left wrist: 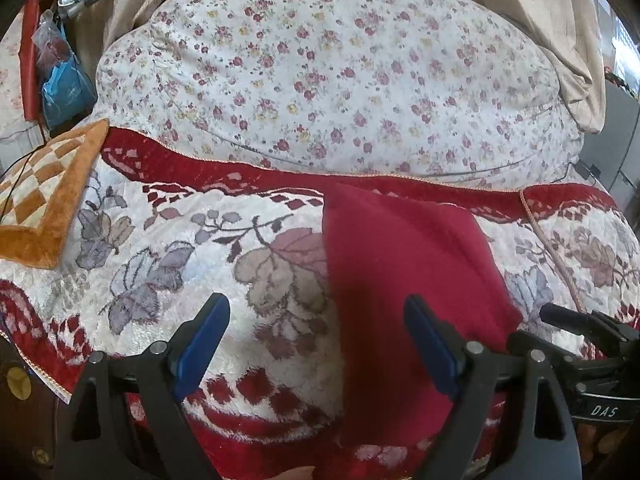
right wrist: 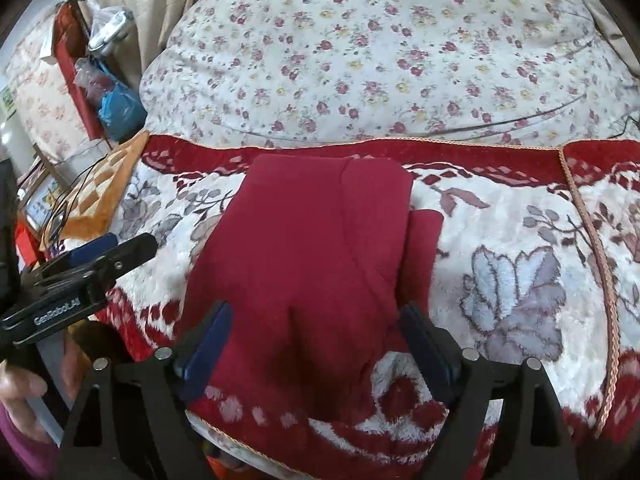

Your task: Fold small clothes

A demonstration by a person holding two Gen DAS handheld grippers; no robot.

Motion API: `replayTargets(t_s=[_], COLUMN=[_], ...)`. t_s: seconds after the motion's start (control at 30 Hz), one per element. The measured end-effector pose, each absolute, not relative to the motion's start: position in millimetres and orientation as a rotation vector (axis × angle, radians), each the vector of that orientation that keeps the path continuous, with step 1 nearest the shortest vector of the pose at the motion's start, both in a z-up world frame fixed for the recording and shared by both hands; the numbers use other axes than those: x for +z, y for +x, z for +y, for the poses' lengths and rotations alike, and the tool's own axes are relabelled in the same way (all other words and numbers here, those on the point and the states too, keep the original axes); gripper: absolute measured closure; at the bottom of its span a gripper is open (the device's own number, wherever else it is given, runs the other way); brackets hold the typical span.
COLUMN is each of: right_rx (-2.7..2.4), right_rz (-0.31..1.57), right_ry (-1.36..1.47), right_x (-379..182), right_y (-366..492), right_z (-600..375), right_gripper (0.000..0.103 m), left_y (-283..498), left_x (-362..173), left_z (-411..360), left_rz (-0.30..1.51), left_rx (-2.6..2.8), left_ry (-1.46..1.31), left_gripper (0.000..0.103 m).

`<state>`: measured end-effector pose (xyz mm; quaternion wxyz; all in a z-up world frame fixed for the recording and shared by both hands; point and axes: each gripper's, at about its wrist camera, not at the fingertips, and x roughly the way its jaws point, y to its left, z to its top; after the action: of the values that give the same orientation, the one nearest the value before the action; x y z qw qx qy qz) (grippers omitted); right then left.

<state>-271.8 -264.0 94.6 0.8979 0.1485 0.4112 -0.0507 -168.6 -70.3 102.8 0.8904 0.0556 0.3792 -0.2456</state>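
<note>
A small dark-red garment [right wrist: 316, 248] lies folded on the plush flowered blanket [right wrist: 520, 240], with a narrower folded part sticking out at its right side [right wrist: 426, 232]. My right gripper [right wrist: 316, 332] is open, its blue pads either side of the garment's near end, holding nothing. The garment also shows in the left wrist view [left wrist: 400, 280], right of centre. My left gripper [left wrist: 316, 328] is open and empty over the garment's left edge. The left gripper also shows in the right wrist view [right wrist: 112, 250], left of the garment.
A big floral-print quilt [left wrist: 328, 68] is heaped behind the blanket. An orange checked cushion [left wrist: 36, 204] lies at the left. Plastic bags [left wrist: 64, 84] and beige curtains [left wrist: 560, 32] are at the back. The right gripper's body [left wrist: 592, 340] is at the lower right.
</note>
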Motion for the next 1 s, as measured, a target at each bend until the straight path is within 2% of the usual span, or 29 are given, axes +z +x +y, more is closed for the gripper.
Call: replayTargets(t_s=[0.2,1.0], right_rx=[-0.143,-0.167], right_rz=[0.859,0.877], right_ry=[0.294,0.286], right_x=[93,89], right_y=[-267,-259], right_z=[-260,-266], right_gripper=[0.01,0.009], left_y=[-171,-170], left_x=[104,103], left_z=[-71,-75], left_rz=[0.774,0.779], left_rx=[-0.496,-0.492], left_ry=[0.126,0.128], left_gripper=[0.015,0.015])
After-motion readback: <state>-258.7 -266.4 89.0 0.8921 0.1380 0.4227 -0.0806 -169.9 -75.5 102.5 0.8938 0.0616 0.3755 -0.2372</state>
